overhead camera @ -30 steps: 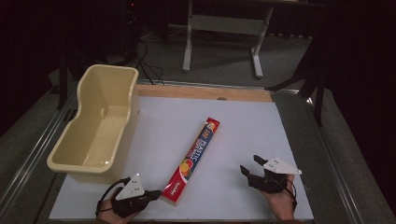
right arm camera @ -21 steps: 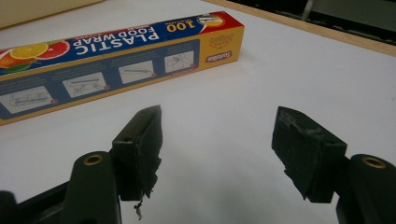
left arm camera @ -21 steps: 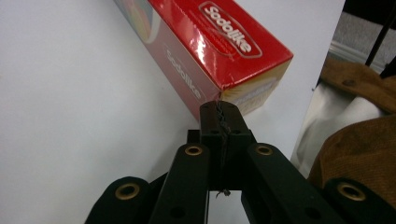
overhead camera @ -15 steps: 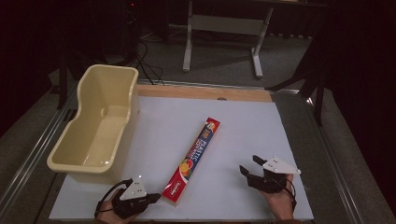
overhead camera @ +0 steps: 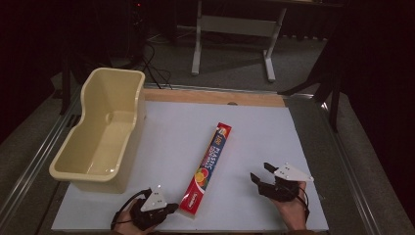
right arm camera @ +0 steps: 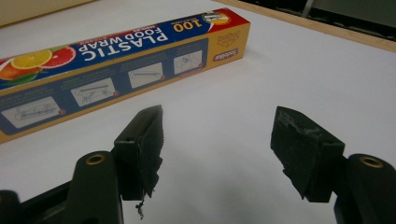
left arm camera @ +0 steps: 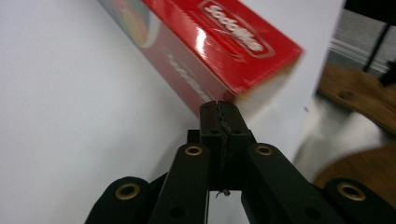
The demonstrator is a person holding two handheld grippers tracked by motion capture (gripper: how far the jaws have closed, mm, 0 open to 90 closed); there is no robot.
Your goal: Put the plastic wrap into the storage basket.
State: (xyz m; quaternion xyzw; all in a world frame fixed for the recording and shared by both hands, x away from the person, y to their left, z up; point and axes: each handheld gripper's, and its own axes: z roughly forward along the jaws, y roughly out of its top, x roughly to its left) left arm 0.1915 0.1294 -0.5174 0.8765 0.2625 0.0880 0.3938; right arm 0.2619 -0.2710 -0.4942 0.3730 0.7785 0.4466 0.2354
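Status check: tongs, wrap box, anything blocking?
Left tongs shut, tips at the plastic wrap box near end. Right tongs open, empty, jaws just been closing. Box flat on table; tub off left, nothing blocking.

The long box (right arm camera: 116,60) ahead of the right tongs (right arm camera: 217,135) reads "PLASTIC FOOD WRAP" in white on its blue top, seen upside down, with "100" in yellow by its far end. Just beyond the left tongs (left arm camera: 219,109), its red end carries a white brand logo, too blurred to read.

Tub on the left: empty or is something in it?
Empty. The high view looks straight into the tub and shows bare cream floor and walls; the wrap box lies outside, flat on the table.
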